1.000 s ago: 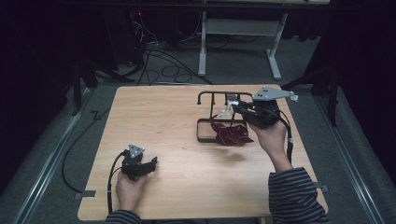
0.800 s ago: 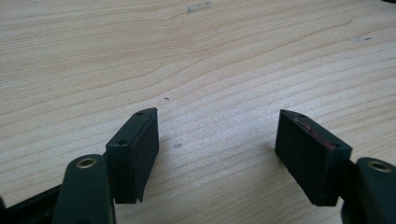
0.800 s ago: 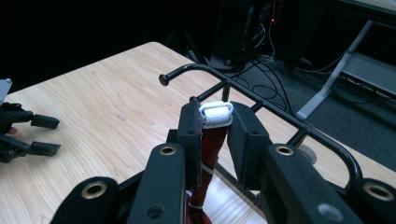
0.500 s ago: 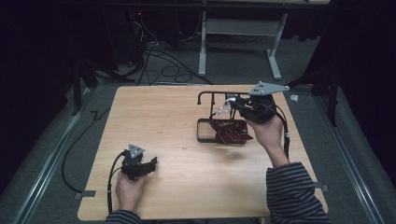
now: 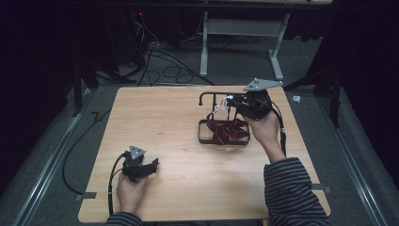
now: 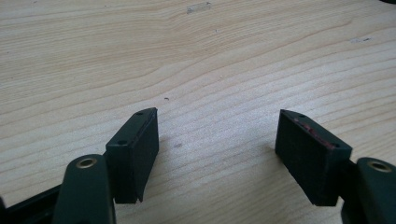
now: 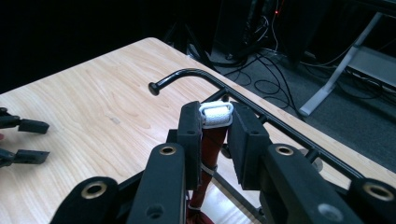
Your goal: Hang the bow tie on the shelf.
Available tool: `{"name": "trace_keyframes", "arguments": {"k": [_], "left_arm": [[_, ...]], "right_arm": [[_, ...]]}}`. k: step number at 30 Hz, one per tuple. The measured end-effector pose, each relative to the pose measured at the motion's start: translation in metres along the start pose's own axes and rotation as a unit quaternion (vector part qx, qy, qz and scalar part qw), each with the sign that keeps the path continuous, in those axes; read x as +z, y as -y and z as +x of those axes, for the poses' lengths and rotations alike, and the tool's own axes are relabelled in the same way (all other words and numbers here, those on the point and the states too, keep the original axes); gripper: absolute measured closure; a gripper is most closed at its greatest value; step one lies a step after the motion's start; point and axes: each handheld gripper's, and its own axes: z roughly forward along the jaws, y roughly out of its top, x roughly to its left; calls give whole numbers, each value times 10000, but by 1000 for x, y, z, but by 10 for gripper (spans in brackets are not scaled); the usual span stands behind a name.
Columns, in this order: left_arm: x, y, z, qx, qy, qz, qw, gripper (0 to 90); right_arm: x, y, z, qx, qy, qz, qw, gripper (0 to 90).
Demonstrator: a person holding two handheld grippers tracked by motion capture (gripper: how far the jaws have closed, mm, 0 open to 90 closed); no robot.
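A dark red strap (image 5: 229, 131) with a white clip (image 5: 219, 109) lies bunched in the base of a black wire rack (image 5: 202, 137) at the table's right. My right gripper (image 5: 230, 104) hovers over the rack and is shut on the white clip (image 7: 215, 113); the red strap (image 7: 211, 142) hangs down from between the jaws of the right gripper (image 7: 215, 122). The rack's curved top bar (image 7: 196, 73) runs just beyond the clip. My left gripper (image 5: 151, 165) rests near the front left. The left gripper (image 6: 217, 144) is open over bare wood.
The wooden table (image 5: 155, 117) has open room across its left and middle. Cables (image 5: 155, 56) and a desk frame (image 5: 244, 33) stand on the floor behind the table. In the right gripper view the left gripper (image 7: 25, 140) shows at far left.
My right gripper has moved left and a little farther back over the rack, carrying the clip end of the strap. The left gripper has stayed put.
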Motion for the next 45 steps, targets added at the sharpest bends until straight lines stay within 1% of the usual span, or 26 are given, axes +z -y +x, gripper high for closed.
{"name": "trace_keyframes", "arguments": {"k": [6,15,20,22,26,27,29,34,35,36,37,45], "left_arm": [[0,0,0,-3,3,-1,10000,309],[0,0,0,-5,3,5,10000,309],[0,0,0,-4,3,-1,10000,309],[0,0,0,-5,2,6,10000,309],[0,0,0,-11,5,5,10000,309],[0,0,0,-4,4,-1,10000,309],[0,0,0,-3,4,-1,10000,309],[0,0,0,-6,3,9,10000,309],[0,0,0,-7,3,9,10000,309],[0,0,0,-7,3,9,10000,309],[0,0,0,-7,3,9,10000,309],[0,0,0,-8,7,8,10000,309]], "right_arm": [[7,0,-3,24,64,113,9999,770],[16,1,-14,139,219,238,9994,770],[19,-1,-18,146,258,241,9993,770],[20,-2,-19,194,279,225,9992,770],[20,-5,-20,159,314,200,9992,770],[20,-6,-20,193,323,201,9991,770],[20,-7,-21,178,349,177,9991,769],[21,-8,-23,197,395,180,9989,769],[21,-8,-23,168,419,166,9988,769],[21,-9,-23,215,427,161,9987,769],[21,-10,-24,188,418,123,9989,769],[21,-15,-26,178,476,133,9986,768]]}}
